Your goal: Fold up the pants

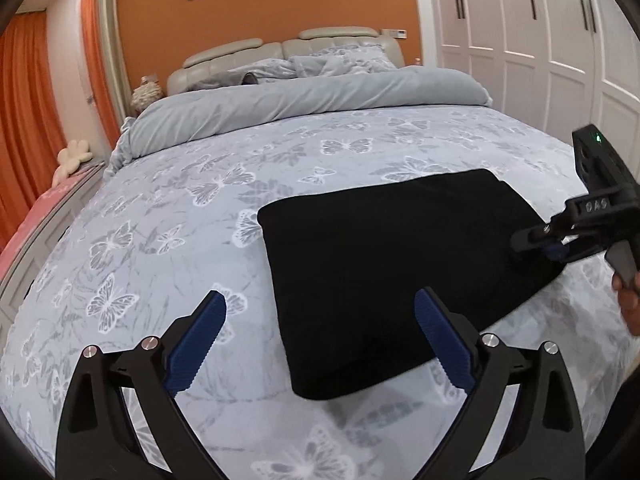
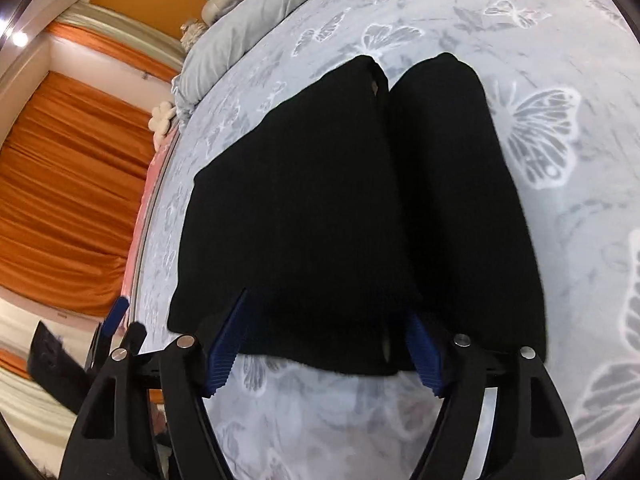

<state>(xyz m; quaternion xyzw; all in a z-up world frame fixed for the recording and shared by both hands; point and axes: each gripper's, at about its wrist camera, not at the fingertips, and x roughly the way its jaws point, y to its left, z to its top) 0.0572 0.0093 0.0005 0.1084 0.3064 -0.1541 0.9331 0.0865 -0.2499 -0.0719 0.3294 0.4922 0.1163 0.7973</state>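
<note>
Black pants [image 1: 400, 276] lying folded on bed [image 1: 168, 216], toward its right edge. Left gripper [image 1: 320, 316] hovering spread wide, empty. Right gripper [image 2: 328, 320] straddling pants' near edge, pads apart, not clamping.

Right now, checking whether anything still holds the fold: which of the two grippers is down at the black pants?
The right gripper: its open jaws straddle the near edge of the pants. The left gripper hovers open above the bedspread.

A bed [image 1: 168, 216] with a grey butterfly-print cover fills the middle of the frame. A plain grey duvet [image 1: 304, 100] lies across its far end, below a padded beige headboard [image 1: 248, 52]. Orange curtains [image 1: 28, 112] hang at left, white wardrobe doors [image 1: 532, 28] at upper right.
</note>
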